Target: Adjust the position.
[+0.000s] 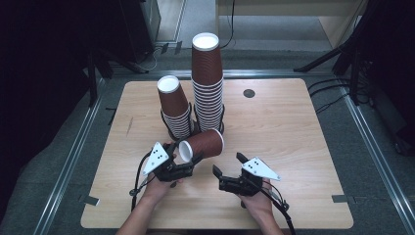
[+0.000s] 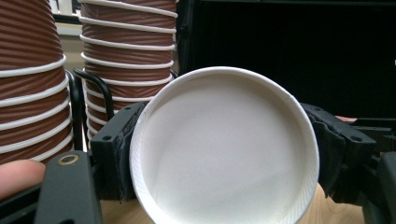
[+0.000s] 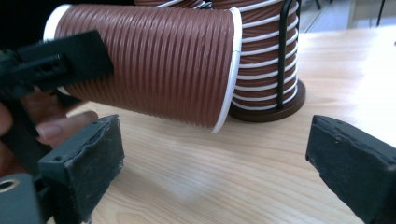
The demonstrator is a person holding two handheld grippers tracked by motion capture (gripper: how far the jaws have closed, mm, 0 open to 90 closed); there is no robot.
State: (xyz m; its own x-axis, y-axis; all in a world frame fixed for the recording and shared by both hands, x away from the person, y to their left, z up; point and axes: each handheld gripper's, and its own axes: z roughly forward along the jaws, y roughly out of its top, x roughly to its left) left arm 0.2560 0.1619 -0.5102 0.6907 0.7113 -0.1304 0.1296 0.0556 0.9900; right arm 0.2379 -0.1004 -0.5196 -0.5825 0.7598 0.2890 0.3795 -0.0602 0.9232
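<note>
A brown ribbed paper cup (image 1: 201,145) with a white rim and white base lies tipped on its side at the centre of the frame, base end pointing lower left, raised above the counter (image 1: 293,147).

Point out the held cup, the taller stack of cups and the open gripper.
held cup (image 1: 208,143), high view, on its ribbed brown side.
taller stack of cups (image 1: 207,83), high view, on the stack's middle.
right gripper (image 1: 228,165), high view, between its fingertips.
</note>
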